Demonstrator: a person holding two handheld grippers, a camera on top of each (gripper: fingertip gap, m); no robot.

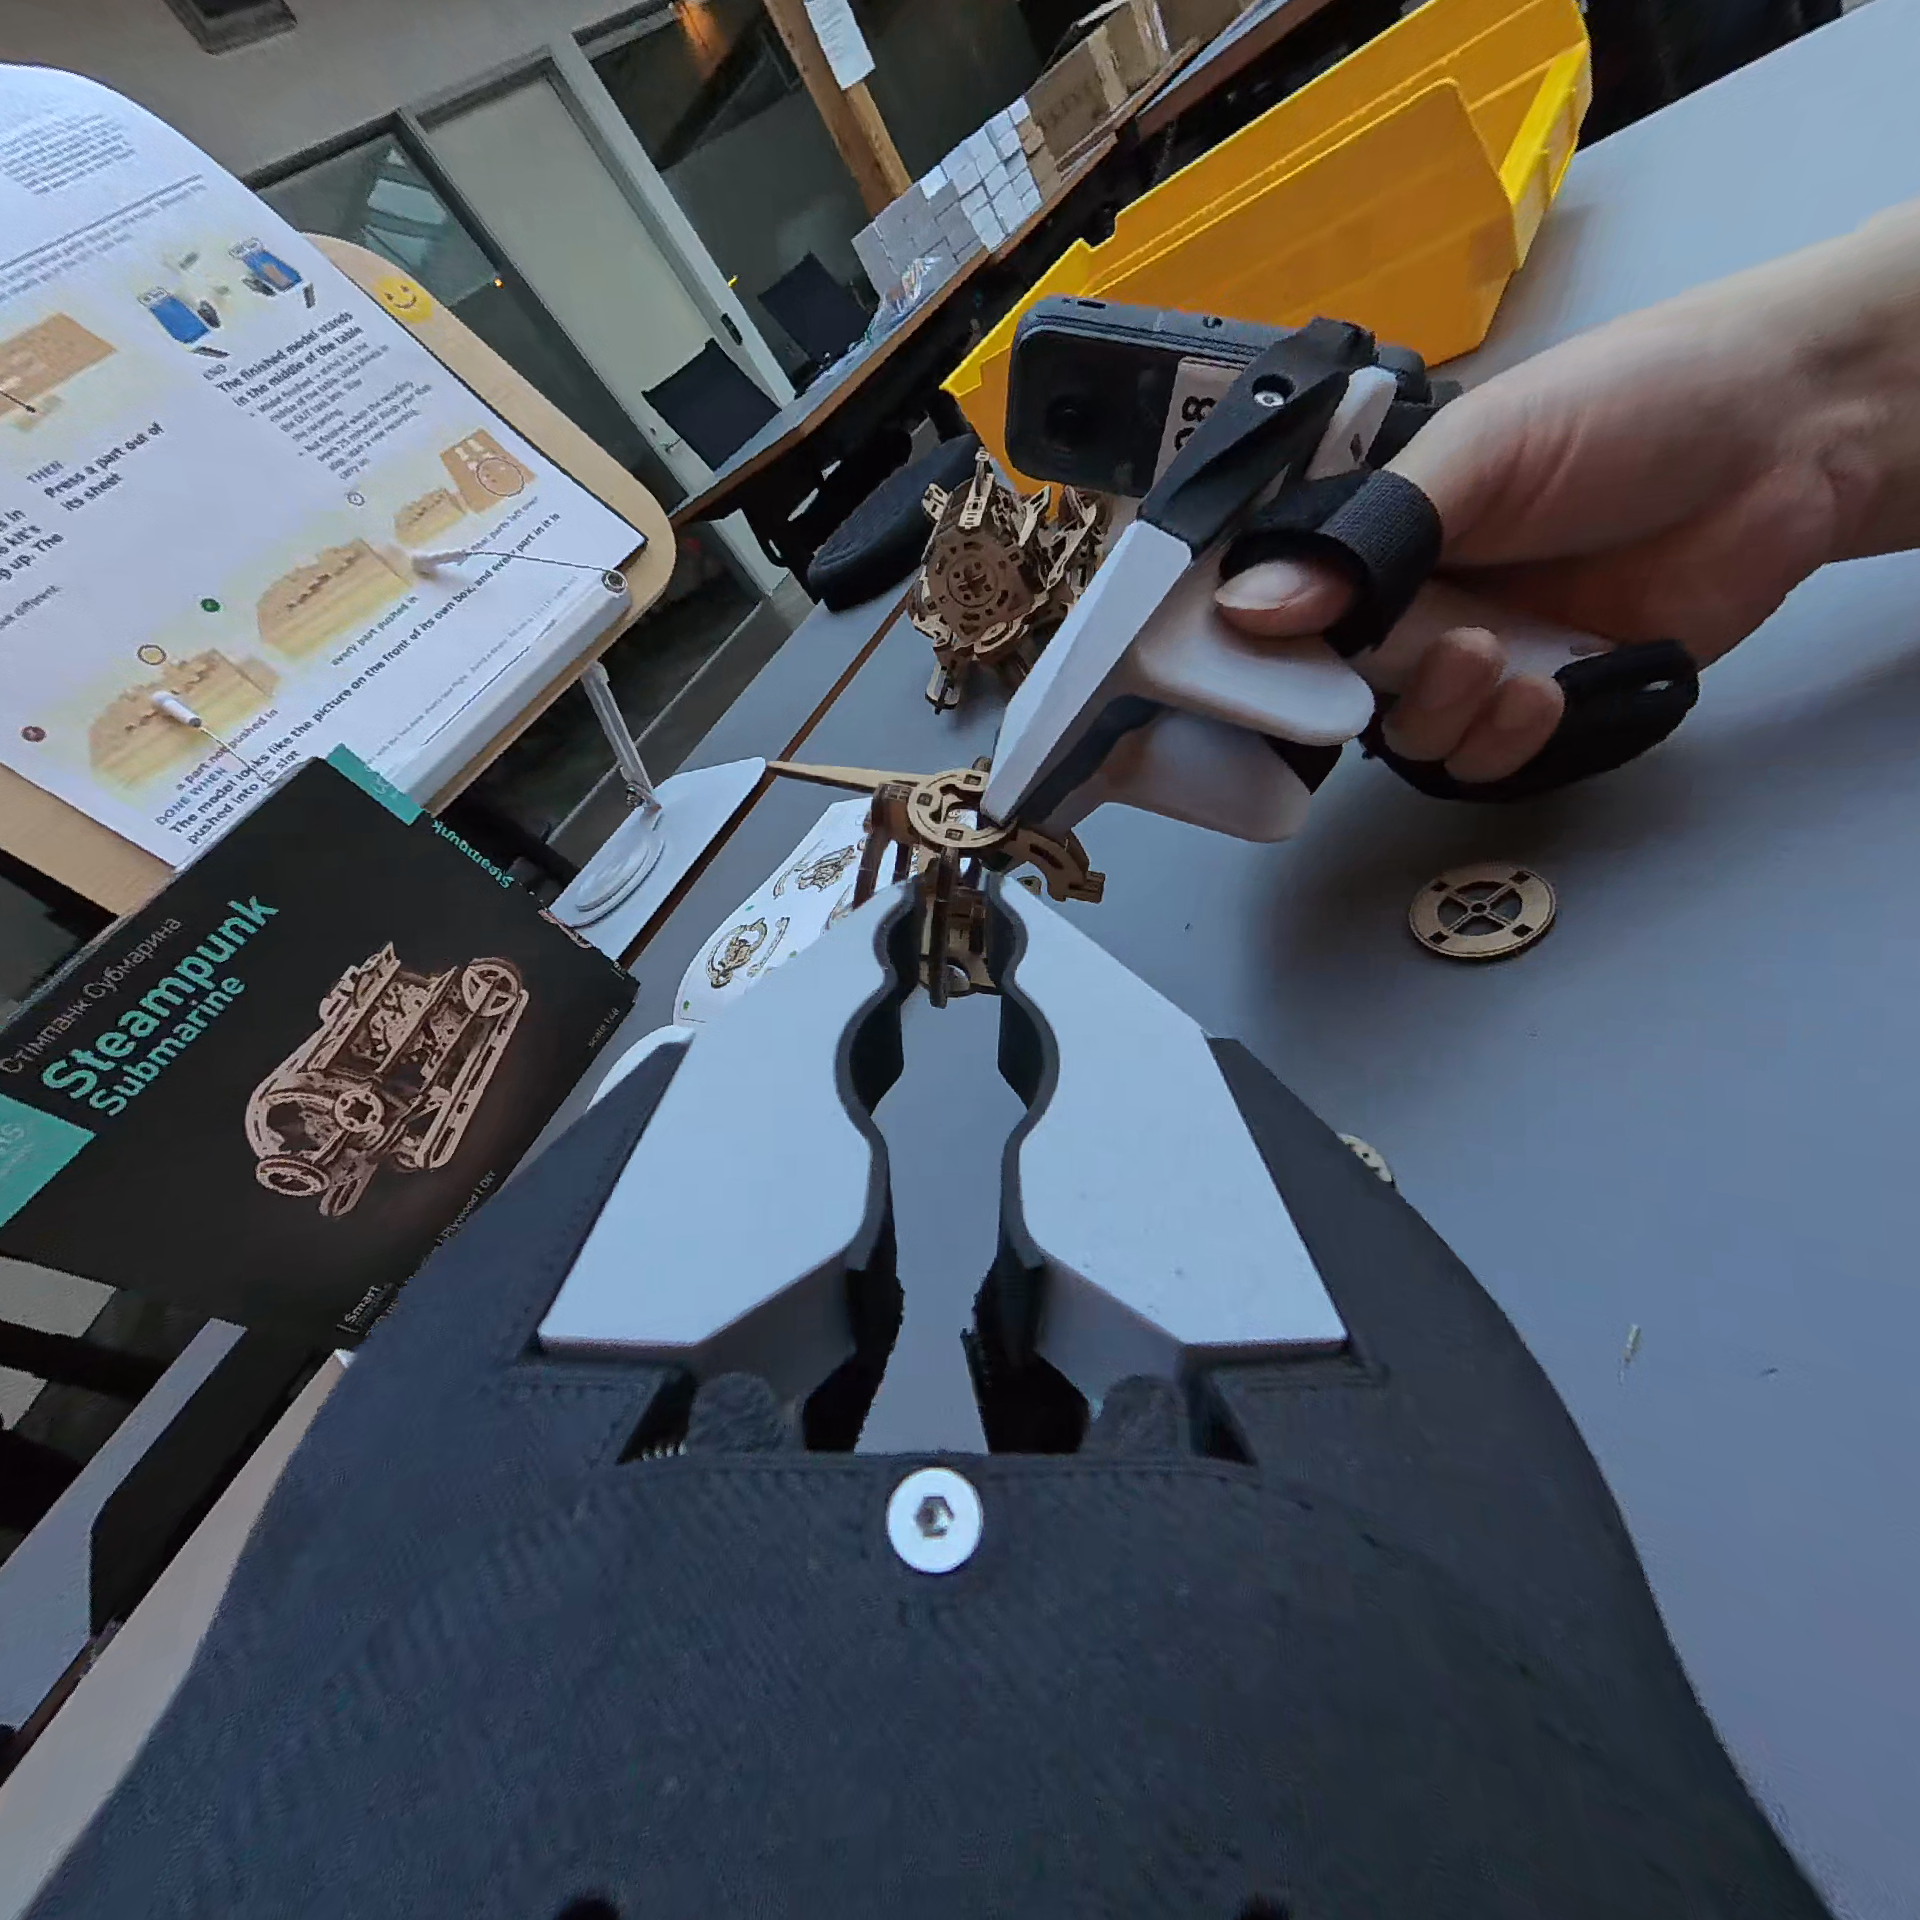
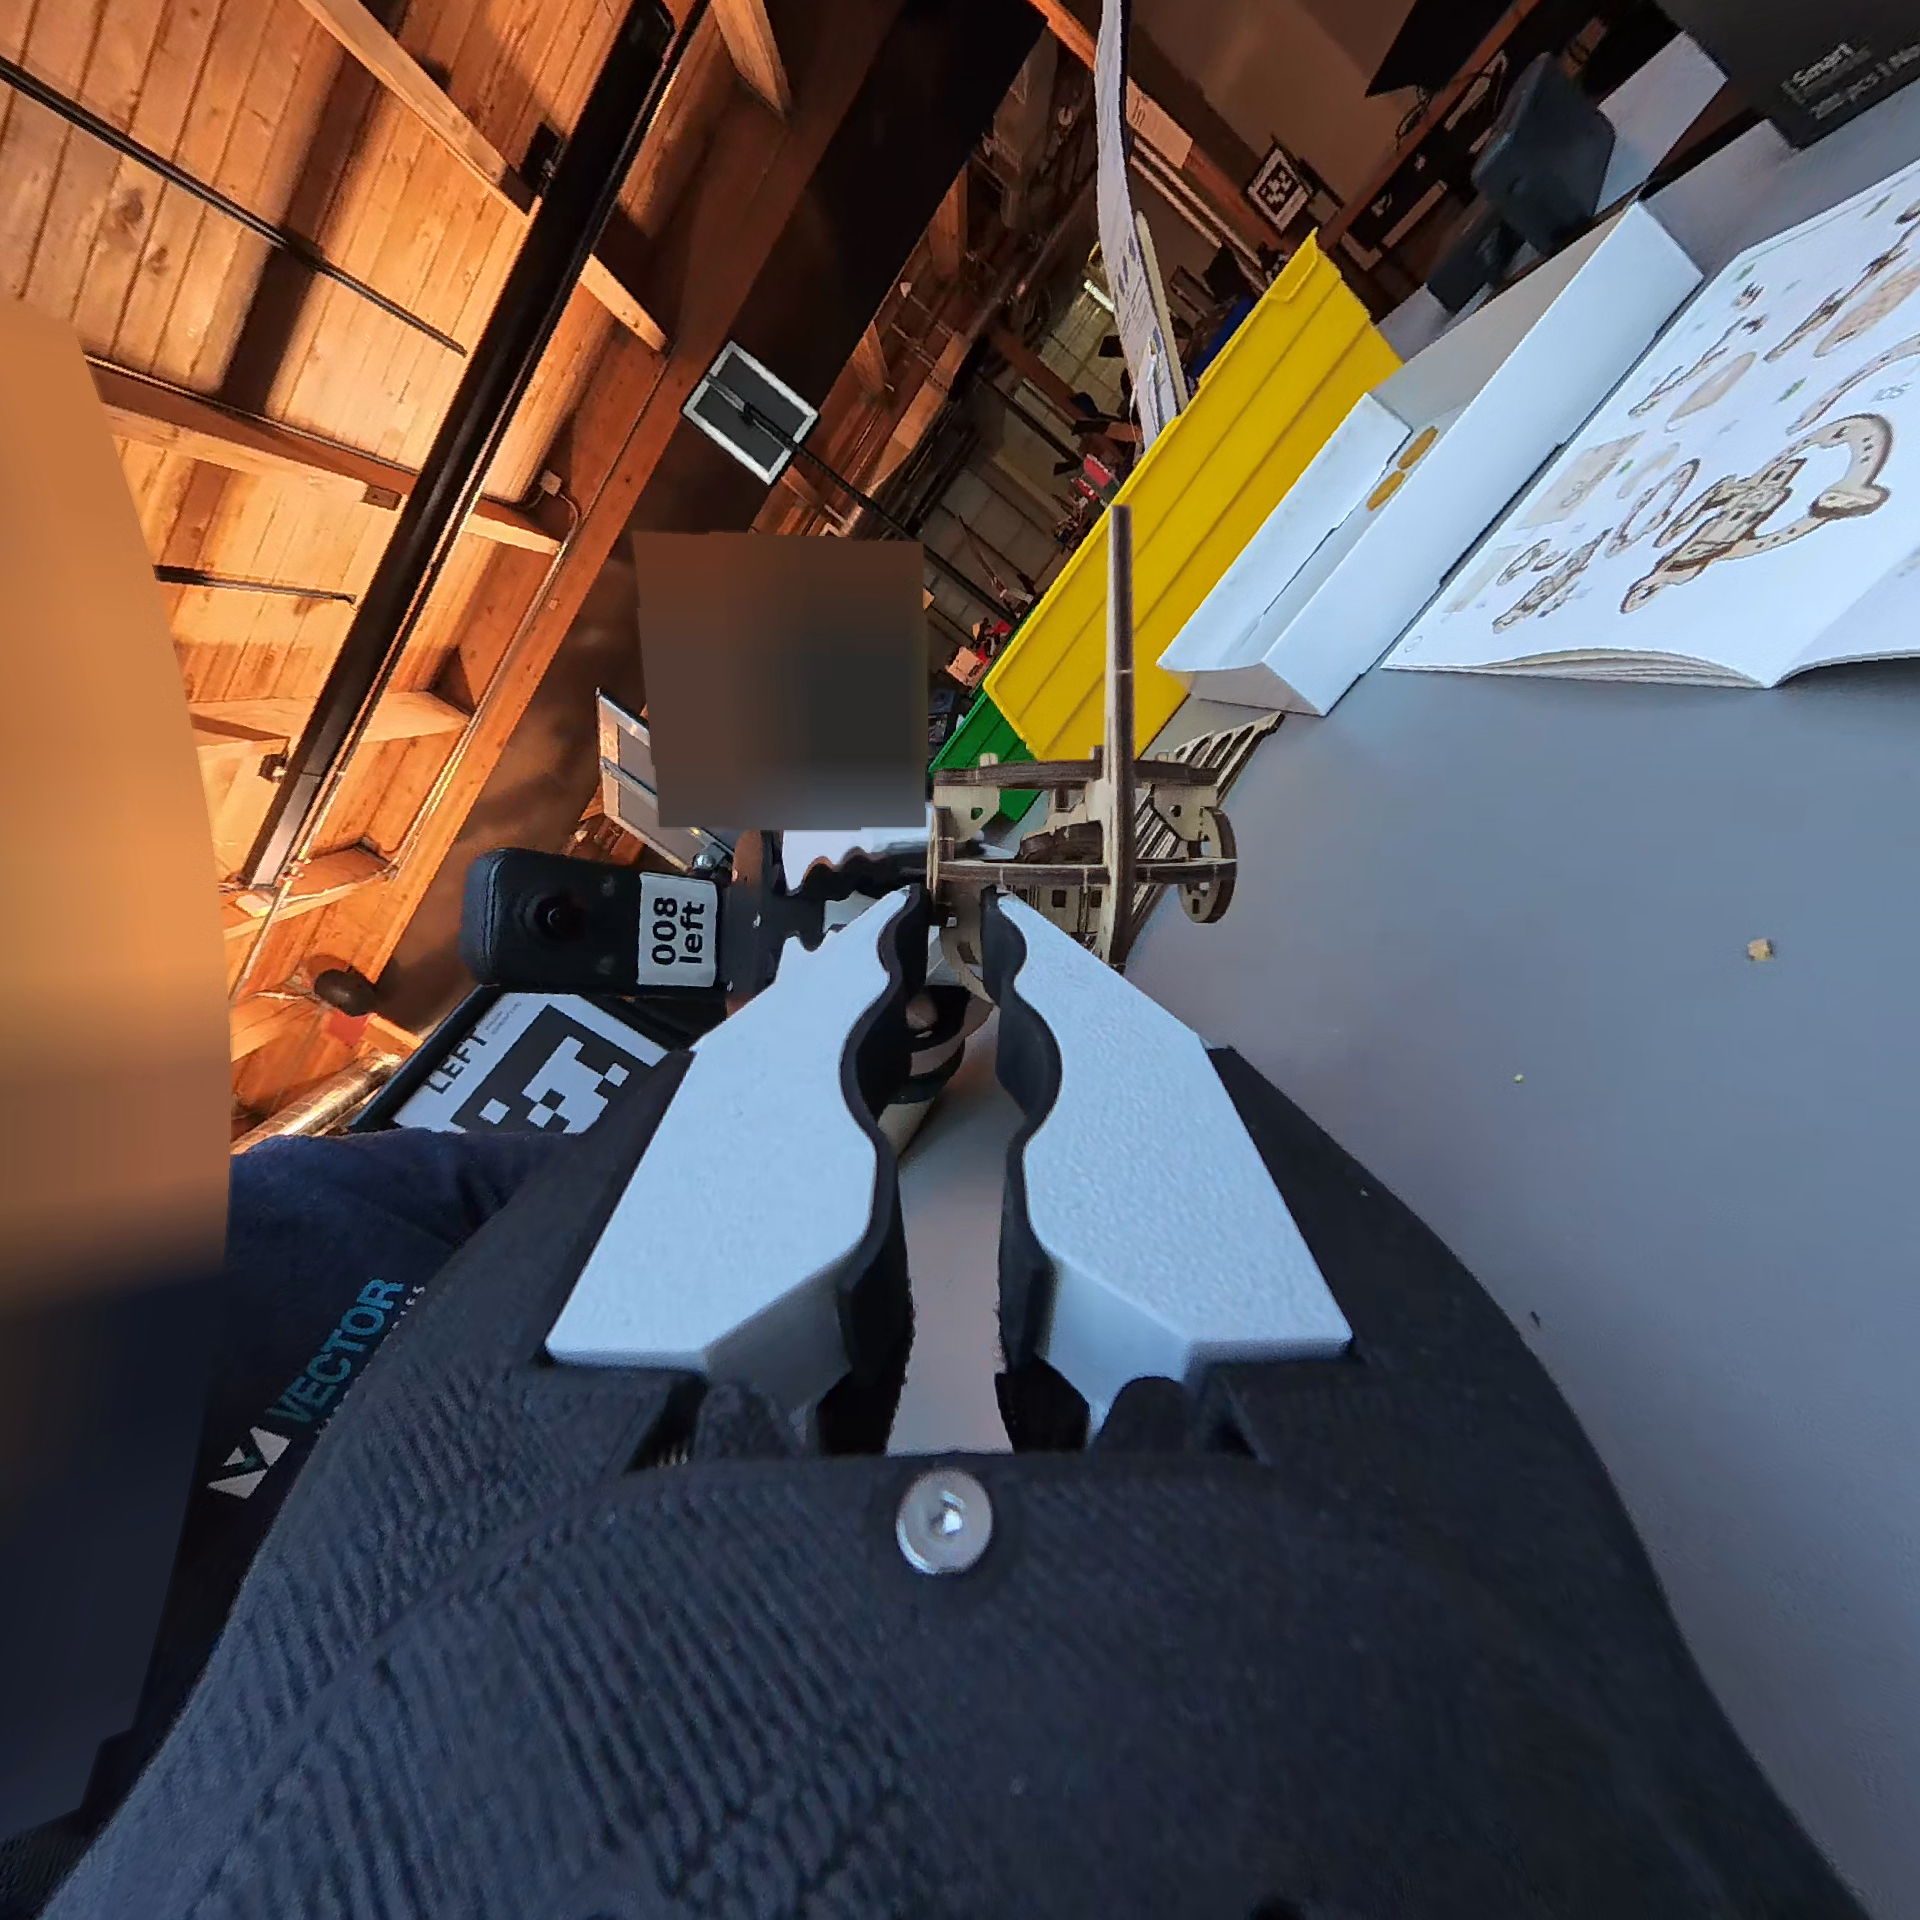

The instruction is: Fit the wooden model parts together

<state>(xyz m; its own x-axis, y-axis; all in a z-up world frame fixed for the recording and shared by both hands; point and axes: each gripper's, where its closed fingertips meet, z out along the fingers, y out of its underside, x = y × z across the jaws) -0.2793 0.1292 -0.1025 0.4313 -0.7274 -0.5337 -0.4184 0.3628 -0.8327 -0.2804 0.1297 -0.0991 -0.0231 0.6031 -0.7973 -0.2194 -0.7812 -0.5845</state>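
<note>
over grey table [image 1: 1558, 1143], both tongs [image 1: 951, 914] [image 2: 951, 909] pinch the wooden model [image 2: 1091, 862], its contact points half hidden.

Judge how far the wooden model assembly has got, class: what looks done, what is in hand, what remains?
Done: a larger assembled section stands behind. In hand: left gripper clamps the small sub-assembly; right gripper pinches its top. Left: a loose round disc lies unfitted.
</note>
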